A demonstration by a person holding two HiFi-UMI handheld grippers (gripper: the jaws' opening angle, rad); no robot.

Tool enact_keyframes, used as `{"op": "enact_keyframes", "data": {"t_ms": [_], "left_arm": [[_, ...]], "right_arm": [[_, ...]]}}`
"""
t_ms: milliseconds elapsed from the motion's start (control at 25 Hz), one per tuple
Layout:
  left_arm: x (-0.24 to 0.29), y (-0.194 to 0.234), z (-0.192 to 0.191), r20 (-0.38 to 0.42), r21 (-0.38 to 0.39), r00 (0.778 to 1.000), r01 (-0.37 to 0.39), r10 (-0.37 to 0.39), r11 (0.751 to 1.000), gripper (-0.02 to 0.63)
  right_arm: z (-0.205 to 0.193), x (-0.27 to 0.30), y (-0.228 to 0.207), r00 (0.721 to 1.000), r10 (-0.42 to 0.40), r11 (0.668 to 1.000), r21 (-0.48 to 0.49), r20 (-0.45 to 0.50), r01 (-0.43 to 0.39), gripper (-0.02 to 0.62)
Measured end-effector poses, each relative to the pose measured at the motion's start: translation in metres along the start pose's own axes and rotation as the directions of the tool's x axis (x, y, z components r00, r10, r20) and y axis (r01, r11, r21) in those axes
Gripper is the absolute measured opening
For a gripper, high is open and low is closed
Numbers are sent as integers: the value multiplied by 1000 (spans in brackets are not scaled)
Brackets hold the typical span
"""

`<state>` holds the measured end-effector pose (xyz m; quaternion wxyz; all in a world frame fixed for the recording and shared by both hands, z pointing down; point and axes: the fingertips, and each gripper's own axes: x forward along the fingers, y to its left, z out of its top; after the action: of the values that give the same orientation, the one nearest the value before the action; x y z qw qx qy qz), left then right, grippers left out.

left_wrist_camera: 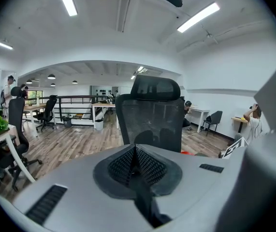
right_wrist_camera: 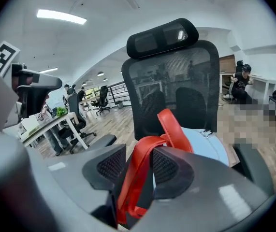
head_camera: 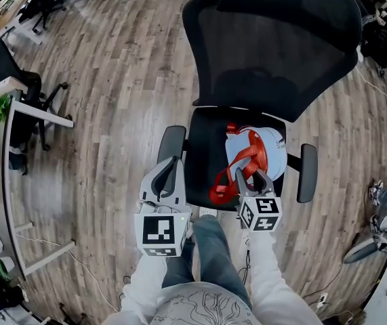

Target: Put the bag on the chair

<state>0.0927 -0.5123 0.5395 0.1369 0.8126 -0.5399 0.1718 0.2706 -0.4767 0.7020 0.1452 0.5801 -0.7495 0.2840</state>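
On the black mesh chair (head_camera: 203, 156), by the seat's right edge, sits the light blue cloth bag (head_camera: 272, 147). The right gripper (head_camera: 250, 177) has jaws wide around its red straps (head_camera: 249, 156), probably to let go. The left gripper (head_camera: 171, 165) has jaws together, empty.

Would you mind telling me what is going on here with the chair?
A person with two handheld grippers has the light blue bag lying on the seat of the office chair. The right gripper is open, fingers apart around the red straps. The left gripper is shut and empty.
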Motion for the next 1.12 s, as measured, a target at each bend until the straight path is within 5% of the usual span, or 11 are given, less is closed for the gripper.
{"op": "enact_keyframes", "data": {"t_ms": [240,720,1120], "left_arm": [[-23,7,9,27,5,1000,5,-5,1000,6],[-75,10,74,193,20,979,58,-61,998,6],[-122,-6,123,309,36,948,72,-80,997,6]], "right_arm": [[9,-30,22,999,-35,999,4,39,35,179],[116,-106,75,958,-77,991,-87,276,105,170],[195,-193,103,865,-145,959,-146,480,242,86]]}}
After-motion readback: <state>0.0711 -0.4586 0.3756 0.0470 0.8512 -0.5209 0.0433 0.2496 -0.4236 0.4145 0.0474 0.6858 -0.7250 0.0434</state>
